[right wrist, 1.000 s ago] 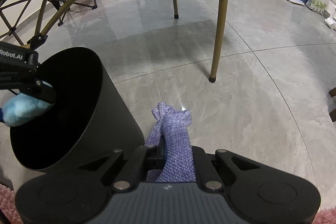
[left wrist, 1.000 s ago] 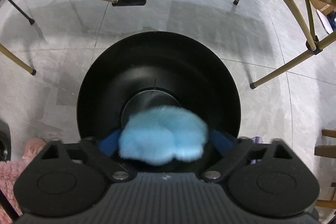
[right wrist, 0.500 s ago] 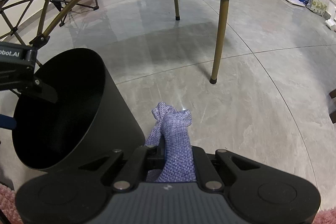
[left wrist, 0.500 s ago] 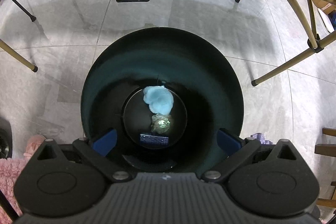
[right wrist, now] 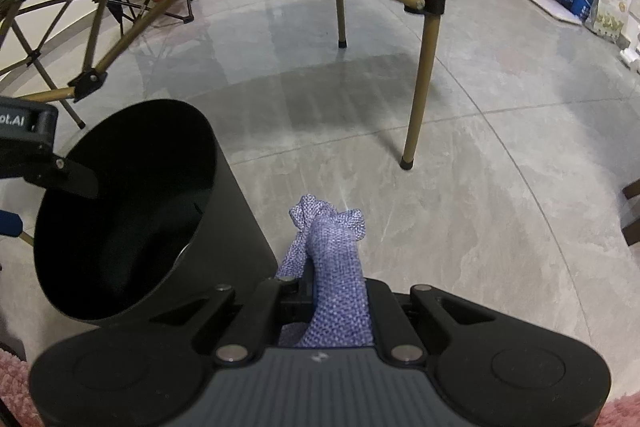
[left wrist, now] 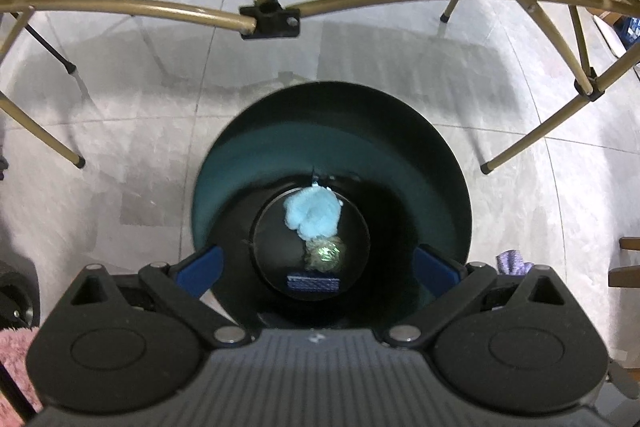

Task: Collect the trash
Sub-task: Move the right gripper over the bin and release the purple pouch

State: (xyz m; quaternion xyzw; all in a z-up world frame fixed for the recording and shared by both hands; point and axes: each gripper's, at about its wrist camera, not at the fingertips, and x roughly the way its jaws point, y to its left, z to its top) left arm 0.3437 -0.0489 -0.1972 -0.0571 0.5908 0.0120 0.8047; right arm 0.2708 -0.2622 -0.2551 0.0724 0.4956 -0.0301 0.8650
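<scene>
Two grippers: left gripper [left wrist: 316, 263] spread wide over black bin [right wrist: 132, 163]; right gripper [right wrist: 320, 291] clamped on purple cloth [right wrist: 332, 259] beside it. Risk: limp cloth catches rim, falls outside.

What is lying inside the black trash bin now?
At the bottom of the black trash bin: a light blue fluffy ball, a greenish crumpled piece, a dark blue-patterned item. Anything beneath them is hidden.
</scene>
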